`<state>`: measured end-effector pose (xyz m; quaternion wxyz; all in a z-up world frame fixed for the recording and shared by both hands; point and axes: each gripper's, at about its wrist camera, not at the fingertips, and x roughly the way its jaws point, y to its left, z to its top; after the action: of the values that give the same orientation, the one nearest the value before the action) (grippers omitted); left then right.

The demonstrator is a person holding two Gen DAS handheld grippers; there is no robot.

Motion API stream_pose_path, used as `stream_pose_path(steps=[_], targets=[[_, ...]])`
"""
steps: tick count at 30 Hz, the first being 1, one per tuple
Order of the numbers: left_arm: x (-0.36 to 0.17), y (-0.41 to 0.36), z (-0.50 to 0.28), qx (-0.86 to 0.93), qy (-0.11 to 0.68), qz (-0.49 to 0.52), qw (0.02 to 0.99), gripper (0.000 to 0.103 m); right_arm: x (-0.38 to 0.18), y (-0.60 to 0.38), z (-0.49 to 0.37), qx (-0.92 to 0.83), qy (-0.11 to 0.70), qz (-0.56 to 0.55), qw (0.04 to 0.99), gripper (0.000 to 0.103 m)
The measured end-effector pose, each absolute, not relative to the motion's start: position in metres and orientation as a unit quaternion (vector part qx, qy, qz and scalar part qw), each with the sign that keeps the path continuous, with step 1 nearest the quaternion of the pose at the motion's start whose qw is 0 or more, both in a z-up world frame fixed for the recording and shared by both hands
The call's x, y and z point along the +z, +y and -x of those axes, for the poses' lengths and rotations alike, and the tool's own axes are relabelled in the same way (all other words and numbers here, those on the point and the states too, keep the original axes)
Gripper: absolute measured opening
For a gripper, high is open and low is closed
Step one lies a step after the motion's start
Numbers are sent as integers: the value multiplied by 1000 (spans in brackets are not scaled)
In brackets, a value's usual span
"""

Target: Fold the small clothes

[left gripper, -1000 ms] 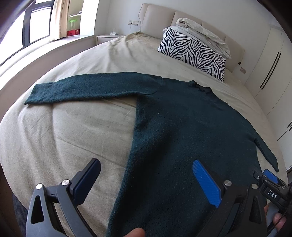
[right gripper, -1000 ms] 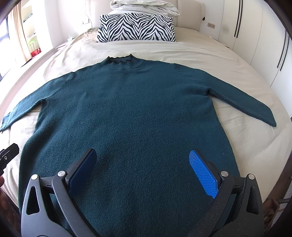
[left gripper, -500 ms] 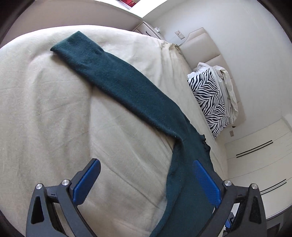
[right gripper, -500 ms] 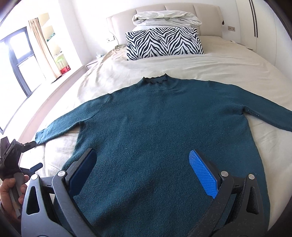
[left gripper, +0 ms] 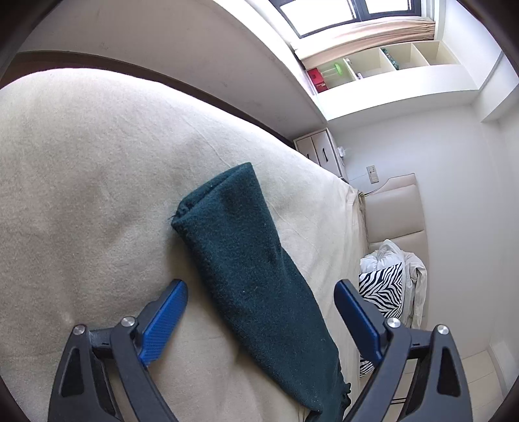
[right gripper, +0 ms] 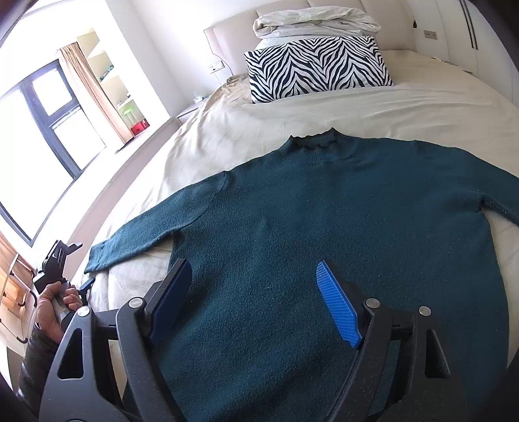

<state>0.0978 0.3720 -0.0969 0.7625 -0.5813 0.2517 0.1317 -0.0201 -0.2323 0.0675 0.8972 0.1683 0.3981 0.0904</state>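
A dark green sweater (right gripper: pixel 340 227) lies flat on the bed (right gripper: pixel 421 107), front side down or up I cannot tell. Its neck points to the zebra pillow (right gripper: pixel 316 65) at the head of the bed. A white folded blanket (right gripper: pixel 314 24) sits on top of that pillow.

The left sleeve (left gripper: pixel 256 279) stretches out to the side over the tan sheet. Its open cuff end lies away from the left gripper (left gripper: pixel 261 319). That gripper is wide open, with one blue pad on each side of the sleeve. The pads do not touch the sleeve. The sleeve runs right between them.

In the right view, the same sleeve (right gripper: pixel 146 233) reaches toward the window side of the bed. The person's left hand (right gripper: pixel 56 303) shows near the bed edge, just past the cuff, holding the handle of its tool.

The right gripper (right gripper: pixel 254 303) is wide open too. It holds nothing. It is over the lower middle part of the sweater body, with the green cloth showing between its two blue pads.

A window (right gripper: pixel 55 107) and a curtain (right gripper: pixel 94 87) are on the far left, with shelves beside them
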Motion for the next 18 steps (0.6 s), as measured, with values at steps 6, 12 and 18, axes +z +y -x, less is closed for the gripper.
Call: stream_pose_path(steps=[6, 12, 18], targets=[[-115, 385, -128, 152, 264, 598, 741, 31, 59, -241, 11, 95, 398, -177, 895, 65], [-105, 384, -139, 143, 270, 583, 753, 8, 48, -274, 8, 84, 402, -204, 888, 41], [-29, 299, -182, 54, 291, 420, 858, 8, 36, -312, 3, 74, 403, -248, 878, 31]])
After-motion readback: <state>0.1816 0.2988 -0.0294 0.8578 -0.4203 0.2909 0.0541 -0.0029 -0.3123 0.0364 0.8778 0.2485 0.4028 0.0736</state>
